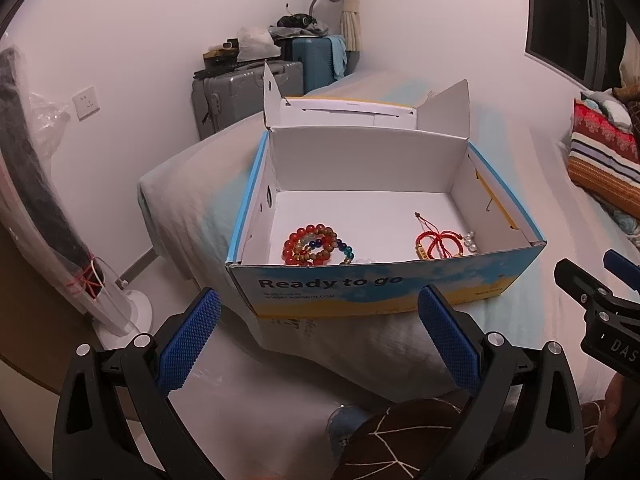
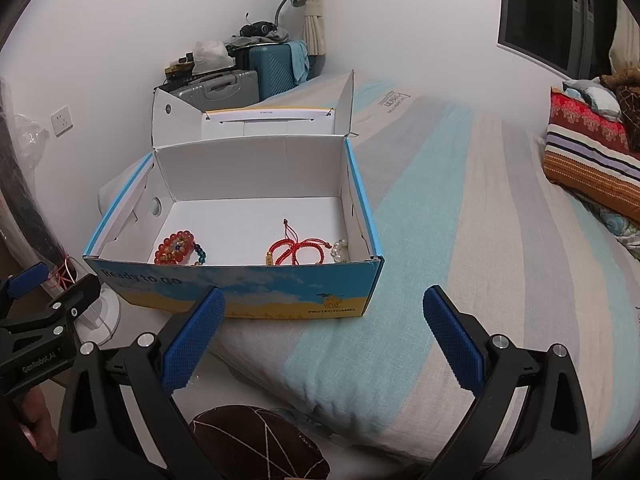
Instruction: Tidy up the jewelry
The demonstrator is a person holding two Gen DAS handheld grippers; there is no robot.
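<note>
An open cardboard box [image 1: 360,288] [image 2: 240,296] with a blue and yellow printed front stands on the bed. Inside lie beaded bracelets [image 1: 316,245] [image 2: 178,249] at the left, a red cord bracelet [image 1: 438,242] [image 2: 296,250] at the right, and pearl beads [image 1: 470,240] [image 2: 340,250] by the right wall. My left gripper [image 1: 318,334] is open and empty in front of the box. My right gripper [image 2: 324,336] is open and empty, also short of the box front.
The striped bed sheet [image 2: 480,240] spreads to the right. Folded blankets [image 2: 592,152] lie at the far right. Suitcases [image 1: 248,88] stand against the back wall. A wrapped fan [image 1: 60,220] stands at the left. A brown patterned knee [image 2: 256,440] is below.
</note>
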